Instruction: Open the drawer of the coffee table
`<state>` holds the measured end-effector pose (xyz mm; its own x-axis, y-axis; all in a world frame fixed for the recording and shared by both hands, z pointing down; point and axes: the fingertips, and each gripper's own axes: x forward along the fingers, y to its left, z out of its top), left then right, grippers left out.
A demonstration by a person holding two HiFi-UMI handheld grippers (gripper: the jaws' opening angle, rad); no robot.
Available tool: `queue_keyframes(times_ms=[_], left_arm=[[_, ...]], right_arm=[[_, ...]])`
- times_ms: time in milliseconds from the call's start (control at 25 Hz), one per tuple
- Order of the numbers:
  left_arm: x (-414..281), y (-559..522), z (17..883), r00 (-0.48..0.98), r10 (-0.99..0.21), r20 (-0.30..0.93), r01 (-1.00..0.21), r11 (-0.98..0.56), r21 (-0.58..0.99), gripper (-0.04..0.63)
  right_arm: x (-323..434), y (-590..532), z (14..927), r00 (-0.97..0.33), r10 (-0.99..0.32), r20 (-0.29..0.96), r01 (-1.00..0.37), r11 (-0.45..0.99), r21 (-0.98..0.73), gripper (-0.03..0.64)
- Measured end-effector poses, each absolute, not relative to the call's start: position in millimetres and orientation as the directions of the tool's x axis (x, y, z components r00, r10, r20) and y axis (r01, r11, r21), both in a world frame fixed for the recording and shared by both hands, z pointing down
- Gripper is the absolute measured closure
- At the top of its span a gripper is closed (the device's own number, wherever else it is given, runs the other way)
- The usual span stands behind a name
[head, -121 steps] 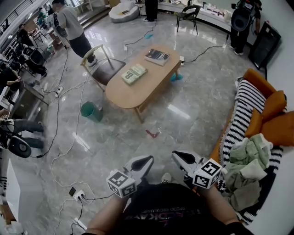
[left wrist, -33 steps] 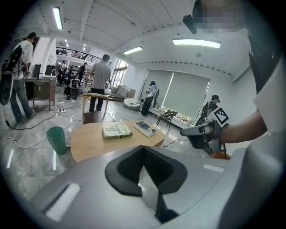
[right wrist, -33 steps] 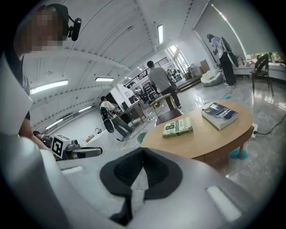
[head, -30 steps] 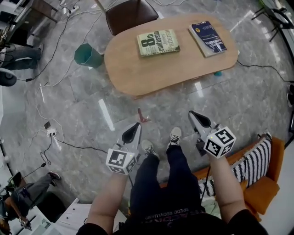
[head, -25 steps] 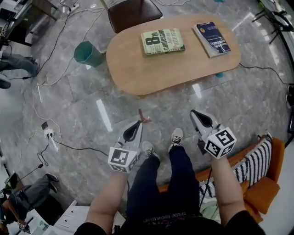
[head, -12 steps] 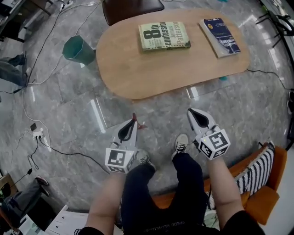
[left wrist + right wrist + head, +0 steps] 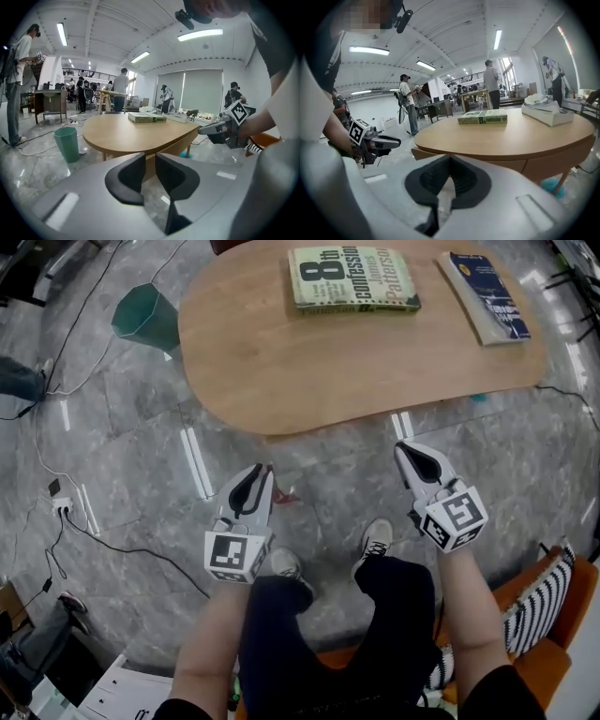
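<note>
Books point(image 7: 354, 277) on coffee table point(image 7: 309, 381), bin point(image 7: 145, 317) leftward

Beyond both hand-held grippers, the table point(image 7: 309, 371) top hides its own drawer front in the head view, and its far edge runs off the upper border. Behind the right hand-held gripper point(image 7: 403, 448), the striped sofa point(image 7: 548, 592) is cut by the picture's corner

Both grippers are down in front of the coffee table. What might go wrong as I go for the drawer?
1. The left gripper has just been opening, nothing between its fingers, but the gap is narrow; the right gripper is shut. Either may slip off the panel under the tabletop, where no handle shows.
2. A hard tug might slide the coffee table on the glossy floor and shift the green book.
</note>
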<state>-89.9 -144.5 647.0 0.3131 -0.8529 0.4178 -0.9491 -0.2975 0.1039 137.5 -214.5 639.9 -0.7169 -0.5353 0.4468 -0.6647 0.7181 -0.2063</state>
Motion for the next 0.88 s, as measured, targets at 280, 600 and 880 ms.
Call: queue_keyframes(times_ms=[280, 600, 880], left_arm=[[-114.1, -154.8, 697.9, 0.27, -0.888, 0.373, -0.962, -0.267, 0.062, 0.445], [-111.8, -173.1, 727.9, 0.293, -0.909, 0.297, -0.952, -0.305, 0.008, 0.368], [-96.8, -188.7, 735.9, 0.36, -0.897, 0.257, -0.928, -0.372, 0.004, 0.347]], right_arm=[[143.8, -236.7, 687.7, -0.721, -0.558, 0.411, -0.661, 0.732, -0.164, 0.615], [172.8, -248.7, 731.2, -0.721, -0.566, 0.4, -0.664, 0.729, -0.167, 0.615], [189.0, -246.3, 741.7, -0.749, -0.548, 0.372, -0.642, 0.739, -0.205, 0.615]])
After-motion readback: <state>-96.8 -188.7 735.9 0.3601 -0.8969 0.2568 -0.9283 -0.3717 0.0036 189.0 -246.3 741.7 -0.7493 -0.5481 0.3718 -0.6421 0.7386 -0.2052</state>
